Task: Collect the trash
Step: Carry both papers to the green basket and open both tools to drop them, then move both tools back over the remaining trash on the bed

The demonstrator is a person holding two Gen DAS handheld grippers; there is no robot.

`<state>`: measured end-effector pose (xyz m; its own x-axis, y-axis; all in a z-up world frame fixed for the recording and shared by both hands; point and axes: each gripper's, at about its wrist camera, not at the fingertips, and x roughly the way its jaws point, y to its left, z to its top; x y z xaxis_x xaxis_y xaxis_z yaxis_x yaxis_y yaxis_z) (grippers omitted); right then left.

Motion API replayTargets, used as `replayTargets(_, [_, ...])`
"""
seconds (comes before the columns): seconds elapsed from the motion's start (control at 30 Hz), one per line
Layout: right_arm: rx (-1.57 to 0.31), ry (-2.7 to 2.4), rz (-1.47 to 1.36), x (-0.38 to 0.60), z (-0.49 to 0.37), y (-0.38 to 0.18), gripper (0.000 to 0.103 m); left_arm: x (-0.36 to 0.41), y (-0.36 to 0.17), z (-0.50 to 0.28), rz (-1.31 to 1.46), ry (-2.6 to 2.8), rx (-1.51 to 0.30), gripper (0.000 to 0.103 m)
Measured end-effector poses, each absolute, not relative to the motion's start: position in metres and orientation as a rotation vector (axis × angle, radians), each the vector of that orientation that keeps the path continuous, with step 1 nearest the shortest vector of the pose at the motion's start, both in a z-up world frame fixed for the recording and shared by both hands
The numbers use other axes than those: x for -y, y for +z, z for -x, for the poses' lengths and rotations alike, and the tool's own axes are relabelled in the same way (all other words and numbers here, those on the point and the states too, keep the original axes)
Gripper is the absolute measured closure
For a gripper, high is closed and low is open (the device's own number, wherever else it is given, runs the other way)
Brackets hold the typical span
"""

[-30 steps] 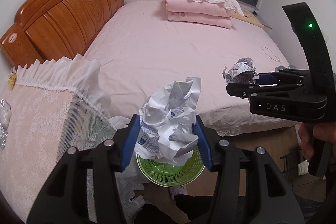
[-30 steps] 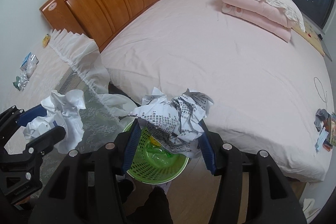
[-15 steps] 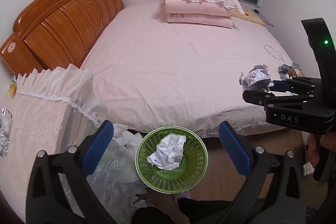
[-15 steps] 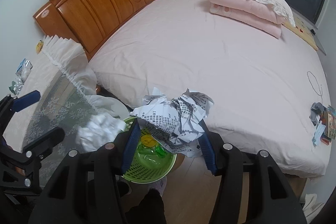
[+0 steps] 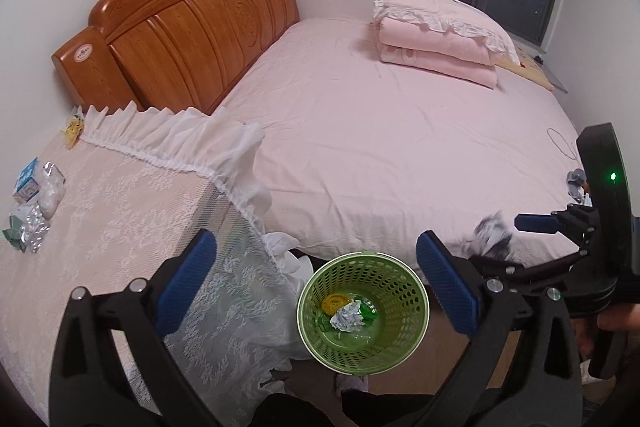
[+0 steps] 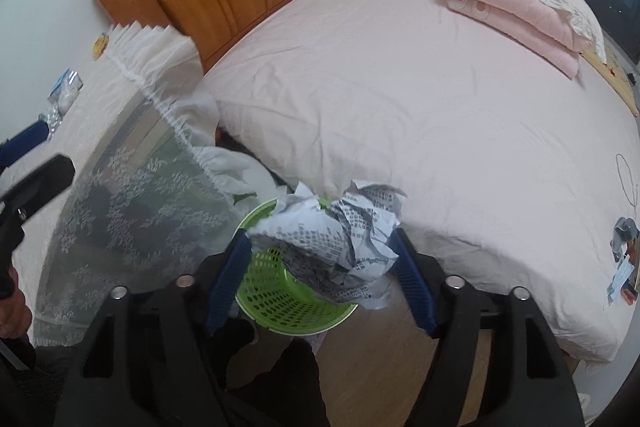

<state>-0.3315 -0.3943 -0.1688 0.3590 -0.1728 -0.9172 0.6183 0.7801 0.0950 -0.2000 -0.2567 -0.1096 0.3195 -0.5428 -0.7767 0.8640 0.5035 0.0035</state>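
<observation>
Now the right hand-held gripper (image 6: 322, 277) (jaws just opening) brackets crumpled newspaper (image 6: 340, 239), unpressed, above green basket (image 6: 280, 301).

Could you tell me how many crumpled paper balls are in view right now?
2: a white ball lies in the green basket, and a printed ball sits between the right gripper's opening jaws. Others may be hidden.

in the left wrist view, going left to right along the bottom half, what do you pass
wrappers on the lace-covered nightstand → left gripper → green basket, with a white paper ball inside → printed paper ball → right gripper, jaws just opened
</observation>
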Motion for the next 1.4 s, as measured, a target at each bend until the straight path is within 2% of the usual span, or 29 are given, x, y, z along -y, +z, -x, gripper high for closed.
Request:
replayTargets(0.03, [-1.1,-0.546,-0.458,0.391,0.329,-0.17,0.003,0.254,-0.11,0.196,-0.458,-0.96,-0.811,0.007])
replayTargets(0.07, [-1.105,-0.553,-0.451,0.388,0.327,-0.172,0.002,0.251,-0.11,0.193,-0.45,-0.95,-0.819,0.007])
replayTargets(0.6, [-1.075,-0.532,-0.498,0.383,0.278,-0.155,0.002,0.194,-0.104,0.128,-0.322,-0.778,-0.869,0.007])
replayTargets(1.17, [-1.062,-0.215,-0.427,0.274,0.093,-0.134,0.002,0.011,-0.104,-0.004,-0.15,-0.347,-0.885,0.007])
replayTargets(1.4, [-1.101,-0.127,-0.329,0.225,0.03,-0.131,0.002,-0.019,-0.121,-0.059,-0.128,-0.269,-0.875,0.007])
